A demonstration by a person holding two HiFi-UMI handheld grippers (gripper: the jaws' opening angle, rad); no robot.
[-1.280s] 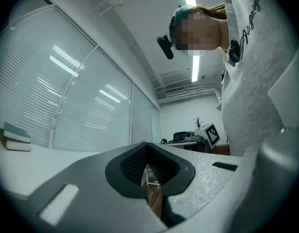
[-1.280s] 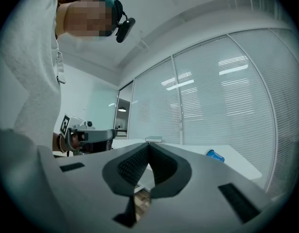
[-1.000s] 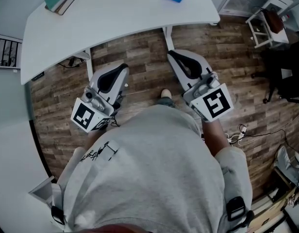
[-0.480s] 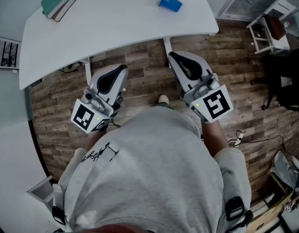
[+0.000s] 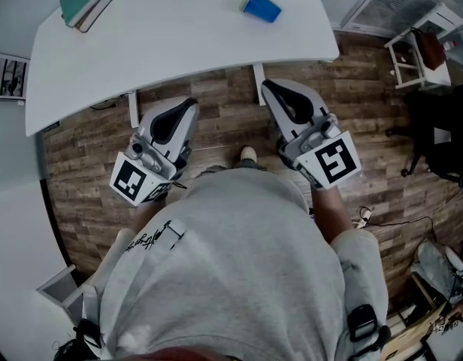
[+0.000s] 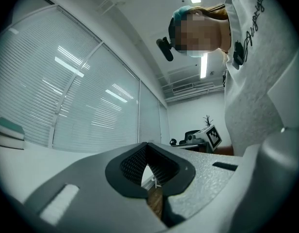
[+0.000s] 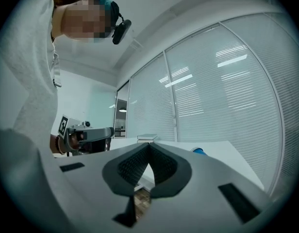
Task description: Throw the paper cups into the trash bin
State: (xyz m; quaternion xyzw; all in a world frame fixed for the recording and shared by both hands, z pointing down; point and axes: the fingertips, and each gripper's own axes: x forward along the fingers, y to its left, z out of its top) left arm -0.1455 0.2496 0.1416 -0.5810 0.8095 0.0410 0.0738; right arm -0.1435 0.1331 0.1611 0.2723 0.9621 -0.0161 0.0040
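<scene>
The left gripper (image 5: 188, 106) and right gripper (image 5: 267, 86) are both pinched closed, empty. The blue cup (image 5: 260, 6) lies on the table (image 5: 179, 36), 12 o'clock from the right one.

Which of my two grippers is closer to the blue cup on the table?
The right gripper, on the blue cup's side of the table; the left gripper sits farther over, toward the stacked books.
</scene>
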